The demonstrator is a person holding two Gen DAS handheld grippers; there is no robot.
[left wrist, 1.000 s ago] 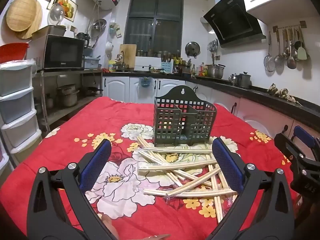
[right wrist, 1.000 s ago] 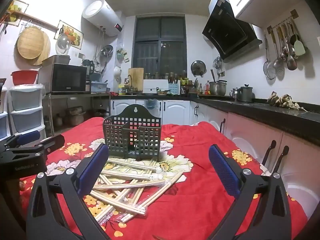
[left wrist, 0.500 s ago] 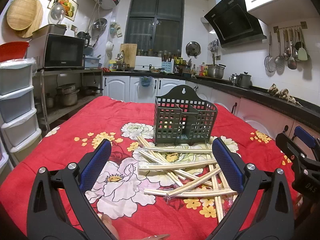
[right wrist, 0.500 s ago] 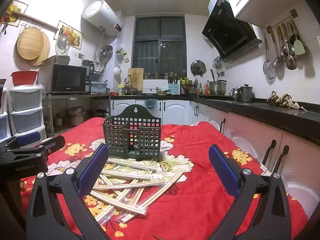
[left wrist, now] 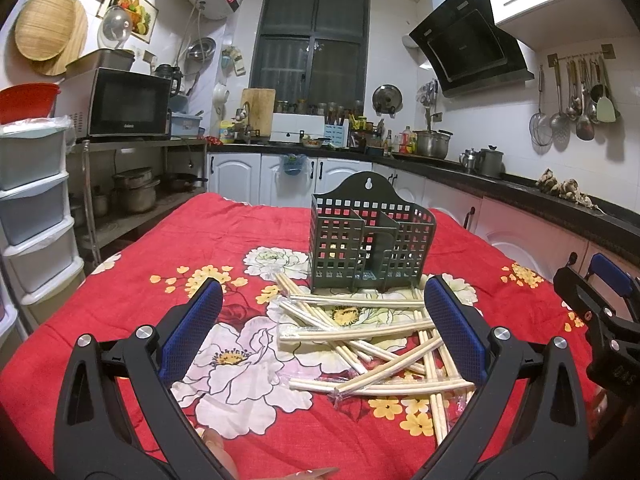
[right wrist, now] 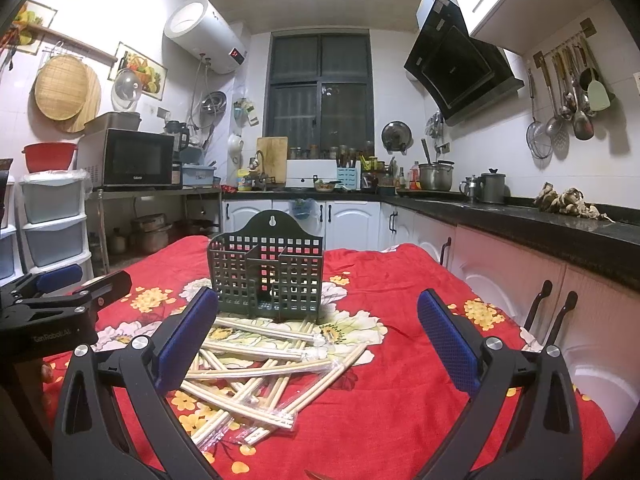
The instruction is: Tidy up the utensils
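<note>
Both the left hand-held gripper (left wrist: 322, 332) and right hand-held gripper (right wrist: 318, 334) hover with jaws spread wide, holding nothing. Ahead of them, pale wooden chopsticks (left wrist: 360, 340) lie jumbled before a dark green slotted plastic utensil caddy (left wrist: 370, 240).

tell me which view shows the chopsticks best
The left wrist view: the chopsticks lie spread between its open fingers. In the right wrist view its left finger hides part of the pile.

Your left gripper (left wrist: 323, 323) has tilted up a touch: the holder (left wrist: 368, 242) and chopsticks (left wrist: 372, 344) sit slightly lower in its view. From your right gripper (right wrist: 318, 330), the left one's jaws have edged slightly farther in.
</note>
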